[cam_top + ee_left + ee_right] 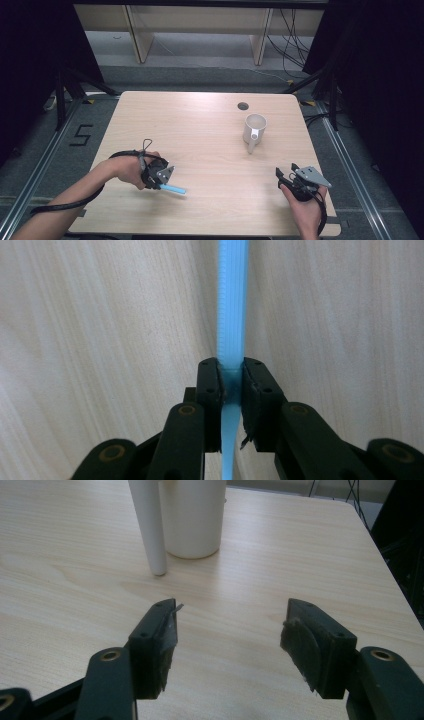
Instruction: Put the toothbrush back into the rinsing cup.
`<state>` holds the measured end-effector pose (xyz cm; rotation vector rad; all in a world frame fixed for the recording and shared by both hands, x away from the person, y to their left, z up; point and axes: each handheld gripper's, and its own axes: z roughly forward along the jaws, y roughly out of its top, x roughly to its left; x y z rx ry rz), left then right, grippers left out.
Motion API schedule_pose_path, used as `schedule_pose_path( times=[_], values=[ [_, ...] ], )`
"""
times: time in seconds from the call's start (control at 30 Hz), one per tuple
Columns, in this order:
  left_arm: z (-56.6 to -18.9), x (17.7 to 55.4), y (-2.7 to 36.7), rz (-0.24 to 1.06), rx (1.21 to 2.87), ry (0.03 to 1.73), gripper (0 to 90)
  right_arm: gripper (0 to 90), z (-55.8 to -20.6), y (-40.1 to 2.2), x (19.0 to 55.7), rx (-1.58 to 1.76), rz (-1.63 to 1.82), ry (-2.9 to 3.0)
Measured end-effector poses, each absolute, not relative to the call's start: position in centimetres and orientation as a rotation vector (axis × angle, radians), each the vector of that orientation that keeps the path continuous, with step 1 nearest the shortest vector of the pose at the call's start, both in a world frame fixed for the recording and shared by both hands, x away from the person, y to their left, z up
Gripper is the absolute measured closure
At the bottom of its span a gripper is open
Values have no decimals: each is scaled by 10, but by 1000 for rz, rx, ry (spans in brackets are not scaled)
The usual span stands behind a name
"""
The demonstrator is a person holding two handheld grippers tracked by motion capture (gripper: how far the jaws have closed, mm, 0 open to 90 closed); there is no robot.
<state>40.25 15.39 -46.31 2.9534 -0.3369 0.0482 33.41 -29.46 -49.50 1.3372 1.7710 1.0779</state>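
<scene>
Blue plastic strip [232, 315] is what we are holding in our left claw [167, 182], at the near left part of the pale wooden surface [200, 135]. In the left gripper view we are looking along the two black jaws, and they are pressing on the strip from both sides, so this claw is clenched on it. The strip is ribbed along its length and is running straight out past the jaw tips, over the wood grain. From the high view we are seeing its free end sticking out to the right of the claw, low over the surface; whether it is touching the wood we cannot tell. Our right claw [286, 173] is sitting at the near right edge of the surface, well apart from the left one. In the right gripper view [227, 630] its jaws are standing wide apart with nothing between them, so it is released. Beyond it a white cup [254, 128] is standing upright on the far right part of the surface, with a long white handle [148, 525] reaching down to the wood on the side facing us. A small round hole [243, 106] is showing in the surface just behind the cup.
</scene>
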Motion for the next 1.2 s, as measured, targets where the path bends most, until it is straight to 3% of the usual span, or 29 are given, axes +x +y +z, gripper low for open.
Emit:
schedule_pose_path(
  times=[1.2],
  values=[
    [-419,410,164,278,2664,-184,784,394,-497,-288,336,1331,1094,1780]
  ],
)
